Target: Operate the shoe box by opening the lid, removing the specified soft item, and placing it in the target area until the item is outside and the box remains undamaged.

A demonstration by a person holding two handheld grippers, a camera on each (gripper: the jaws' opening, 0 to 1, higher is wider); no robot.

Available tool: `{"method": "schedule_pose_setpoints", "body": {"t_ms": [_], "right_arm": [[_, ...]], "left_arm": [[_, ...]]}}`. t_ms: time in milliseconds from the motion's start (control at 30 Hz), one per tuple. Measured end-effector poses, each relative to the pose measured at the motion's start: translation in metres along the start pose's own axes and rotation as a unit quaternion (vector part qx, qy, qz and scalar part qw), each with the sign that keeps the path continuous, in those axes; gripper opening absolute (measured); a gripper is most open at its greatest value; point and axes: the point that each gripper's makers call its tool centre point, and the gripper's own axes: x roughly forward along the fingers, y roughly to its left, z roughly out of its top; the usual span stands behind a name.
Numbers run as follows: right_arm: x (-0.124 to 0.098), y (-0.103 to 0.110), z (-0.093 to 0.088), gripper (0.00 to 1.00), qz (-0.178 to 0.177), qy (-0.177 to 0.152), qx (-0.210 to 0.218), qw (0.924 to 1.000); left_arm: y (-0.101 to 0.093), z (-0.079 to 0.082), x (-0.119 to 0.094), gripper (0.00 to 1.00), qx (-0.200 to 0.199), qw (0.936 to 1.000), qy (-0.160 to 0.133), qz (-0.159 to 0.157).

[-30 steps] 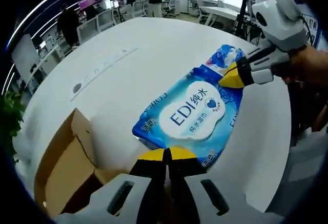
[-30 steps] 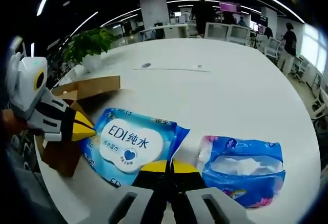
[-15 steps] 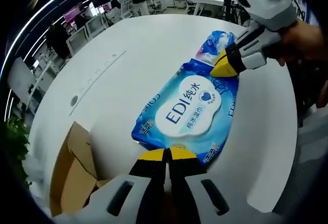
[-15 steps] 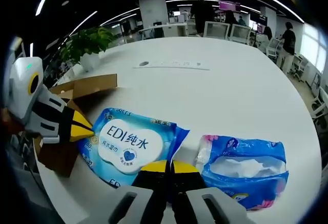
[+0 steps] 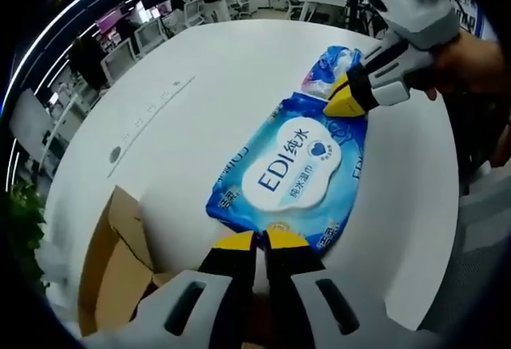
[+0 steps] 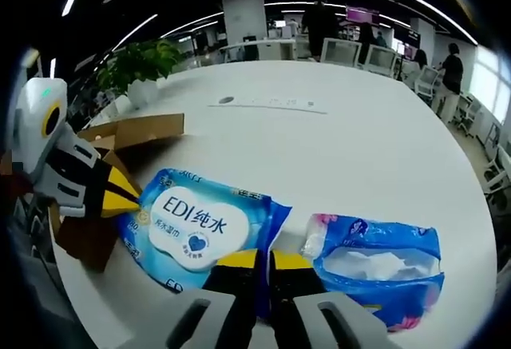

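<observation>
A blue wet-wipes pack [image 5: 294, 170] printed "EDI" lies flat on the white round table [image 5: 200, 77]. My left gripper [image 5: 259, 242] sits at the pack's near edge, its yellow-tipped jaws a narrow slit apart. My right gripper [image 5: 345, 98] comes in from the upper right with its tips at the pack's far end. In the right gripper view the same pack [image 6: 192, 225] lies ahead of my right gripper [image 6: 264, 258], whose jaws stand slightly parted over the pack's corner. The left gripper [image 6: 121, 193] is at the pack's left end. The brown cardboard box [image 5: 112, 261] stands open beside it.
A second blue pack with white tissue showing [image 6: 375, 265] lies on the table right of the wipes. The cardboard box flaps [image 6: 132, 133] rise at the left. A potted plant [image 6: 140, 65] stands at the table's far edge. Office desks and people are in the background.
The jaws of both grippers have parted a little at the ends of the wipes pack. The pack rests in the same place on the table.
</observation>
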Motion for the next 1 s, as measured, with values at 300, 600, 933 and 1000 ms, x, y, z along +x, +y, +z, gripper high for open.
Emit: {"method": "schedule_pose_setpoints", "body": {"t_ms": [300,600,933,1000], "right_arm": [[-0.009,-0.002,0.001,0.0,-0.005,-0.003,0.002,1.0],[-0.025,0.007,0.003,0.0,0.007,-0.01,-0.001,0.9999],[-0.042,0.017,0.007,0.04,0.018,-0.01,-0.011,0.9997],[-0.046,0.021,0.006,0.06,0.024,-0.005,-0.017,0.9996]], "left_arm": [[0.0,0.004,-0.01,0.02,-0.026,0.9995,-0.015,-0.003],[-0.001,0.004,-0.022,0.08,-0.059,0.9976,-0.035,-0.01],[-0.004,0.001,-0.041,0.09,-0.092,0.994,-0.057,-0.018],[-0.004,0.001,-0.046,0.1,-0.094,0.9936,-0.06,-0.019]]}}
